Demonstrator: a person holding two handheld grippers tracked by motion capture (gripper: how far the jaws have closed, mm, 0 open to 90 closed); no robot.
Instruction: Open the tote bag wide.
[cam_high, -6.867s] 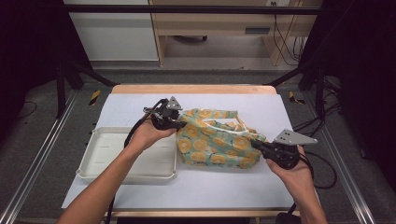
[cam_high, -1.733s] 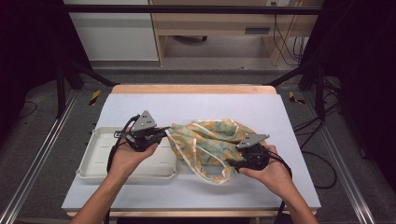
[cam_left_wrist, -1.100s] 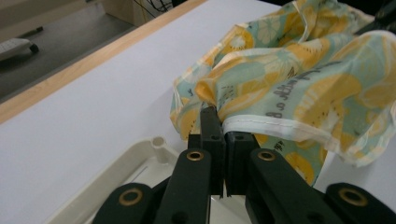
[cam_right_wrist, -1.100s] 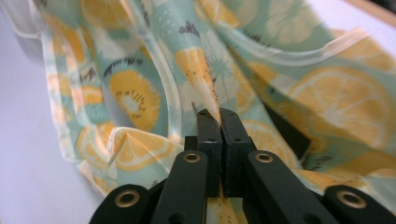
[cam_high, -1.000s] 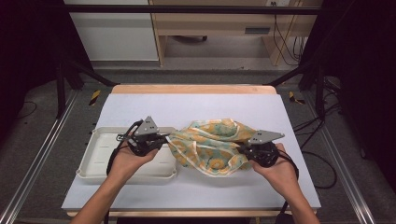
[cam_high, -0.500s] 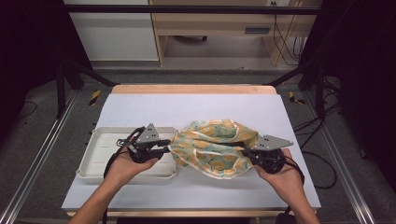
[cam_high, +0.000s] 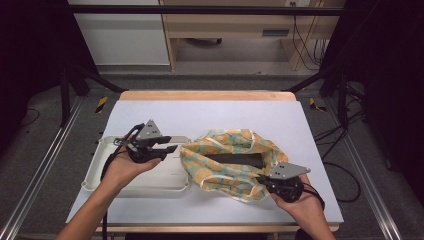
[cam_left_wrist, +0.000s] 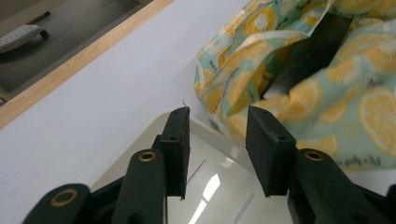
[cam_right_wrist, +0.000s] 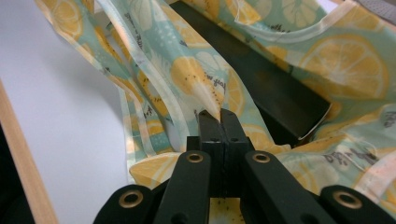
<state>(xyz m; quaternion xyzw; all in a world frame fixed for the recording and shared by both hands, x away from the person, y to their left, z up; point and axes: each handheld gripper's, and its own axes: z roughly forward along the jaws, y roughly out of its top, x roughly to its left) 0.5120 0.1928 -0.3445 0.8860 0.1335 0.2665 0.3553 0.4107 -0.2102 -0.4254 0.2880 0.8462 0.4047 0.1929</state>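
Since the earlier frame our left gripper (cam_high: 167, 146) has let go of the cloth bag (cam_high: 227, 167); its jaws have just been opening and now stand spread with nothing between them, over the white tray (cam_high: 100, 162) at centre left. Our right gripper (cam_right_wrist: 219, 122) pinches a fold of the bag, at lower right in the high view. Cloth hides most of a dark flat thing (cam_right_wrist: 261, 79) inside the bag.
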